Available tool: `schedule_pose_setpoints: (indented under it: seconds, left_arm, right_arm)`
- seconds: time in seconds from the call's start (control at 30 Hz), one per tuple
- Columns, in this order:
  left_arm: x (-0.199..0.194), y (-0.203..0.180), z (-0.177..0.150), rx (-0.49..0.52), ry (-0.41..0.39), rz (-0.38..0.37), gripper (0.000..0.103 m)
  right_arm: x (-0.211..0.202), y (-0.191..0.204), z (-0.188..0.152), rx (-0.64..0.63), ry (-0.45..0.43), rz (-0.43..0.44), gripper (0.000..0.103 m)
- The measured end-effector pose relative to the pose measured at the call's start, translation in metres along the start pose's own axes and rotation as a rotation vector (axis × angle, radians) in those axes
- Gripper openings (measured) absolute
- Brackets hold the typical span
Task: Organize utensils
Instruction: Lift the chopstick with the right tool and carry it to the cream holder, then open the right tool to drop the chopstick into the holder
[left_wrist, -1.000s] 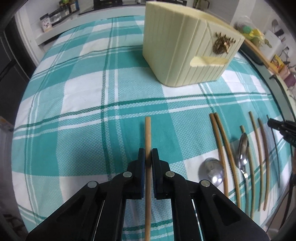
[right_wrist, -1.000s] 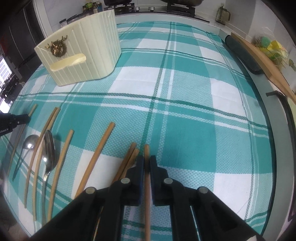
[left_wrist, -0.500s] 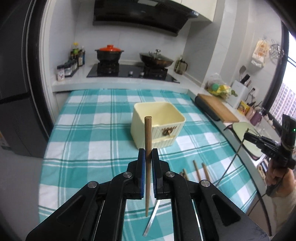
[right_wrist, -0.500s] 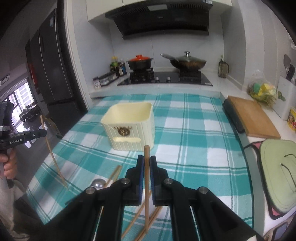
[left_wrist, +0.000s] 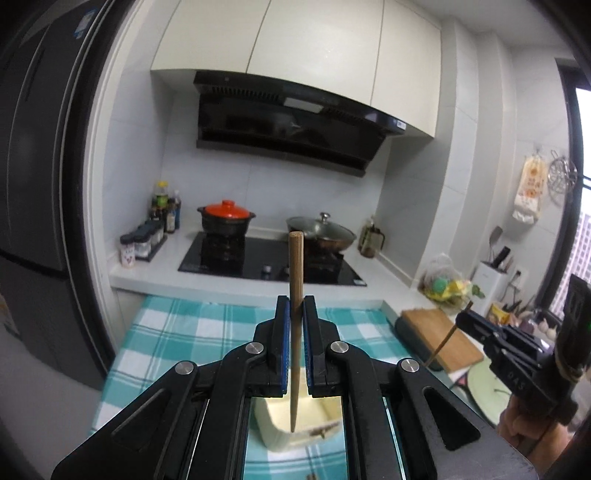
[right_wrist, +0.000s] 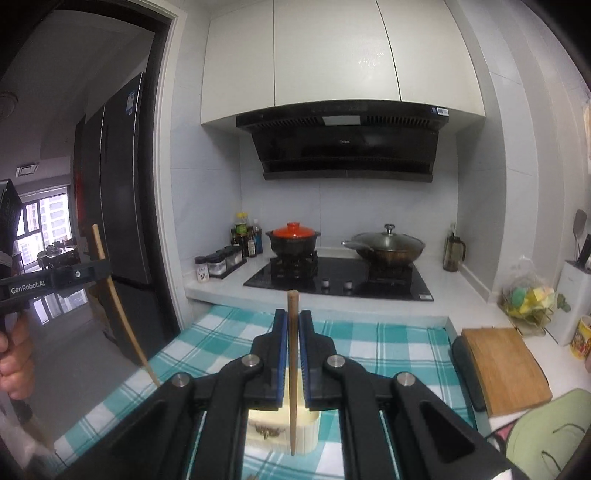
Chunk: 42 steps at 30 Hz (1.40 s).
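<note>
My left gripper (left_wrist: 296, 306) is shut on a wooden chopstick (left_wrist: 296, 266) that stands upright, its thin tip hanging over the cream utensil holder (left_wrist: 280, 413) below. My right gripper (right_wrist: 293, 319) is shut on a second wooden chopstick (right_wrist: 292, 369), also upright, above the same cream holder (right_wrist: 273, 432). Both grippers are high over the teal checked tablecloth (right_wrist: 388, 339). In the left wrist view the right gripper (left_wrist: 465, 325) shows at the right edge with its chopstick (left_wrist: 445, 341). The right wrist view shows the left gripper (right_wrist: 99, 267) at the left edge, holding its chopstick (right_wrist: 118, 306).
Behind the table is a counter with a black hob (right_wrist: 340, 277), a red-lidded pot (right_wrist: 293, 238), a lidded wok (right_wrist: 386, 245) and spice jars (right_wrist: 221, 262). A wooden cutting board (right_wrist: 502, 365) lies to the right. A dark fridge (left_wrist: 37, 184) stands left. A hand (right_wrist: 14, 354) grips the left handle.
Both grippers have risen from the tablecloth with their chopsticks and tilted up towards level. The view went from the cloth and the laid-out utensils to the kitchen wall.
</note>
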<state>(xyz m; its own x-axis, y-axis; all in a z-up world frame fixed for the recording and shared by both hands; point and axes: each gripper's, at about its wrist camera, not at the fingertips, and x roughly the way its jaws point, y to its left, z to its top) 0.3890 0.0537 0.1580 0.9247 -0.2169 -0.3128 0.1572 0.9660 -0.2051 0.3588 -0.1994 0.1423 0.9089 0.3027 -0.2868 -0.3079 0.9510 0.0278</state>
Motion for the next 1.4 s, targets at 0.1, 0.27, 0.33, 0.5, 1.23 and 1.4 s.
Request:
schedule_pose_setpoints:
  seconds: [0.1,0.27,0.33,0.5,1.23,1.4]
  left_arm:
    - [0.043,0.001,-0.005,-0.033,0.03,0.009,0.005]
    - [0.116,0.014,-0.048,-0.088,0.17,0.032,0.005]
    - [0.139,0.019,-0.065,-0.098,0.233,0.039,0.005]
    - [0.175,0.02,-0.103,-0.083,0.338,0.055,0.005]
    - [-0.053,0.019,-0.162,0.139,0.22,0.04,0.099]
    - [-0.091,0.016,-0.239,0.094,0.305,0.021,0.099]
  right_arm:
    - [0.031,0.002,0.009,-0.002,-0.013,0.002,0.006]
    - [0.09,0.0,-0.008,0.011,0.061,0.015,0.006]
    - [0.114,-0.004,-0.022,0.042,0.125,0.031,0.006]
    - [0.158,-0.011,-0.06,0.062,0.27,0.03,0.006]
    - [0.008,-0.018,-0.08,0.032,0.29,0.019,0.042]
    - [-0.061,-0.005,-0.134,0.003,0.303,-0.013,0.043]
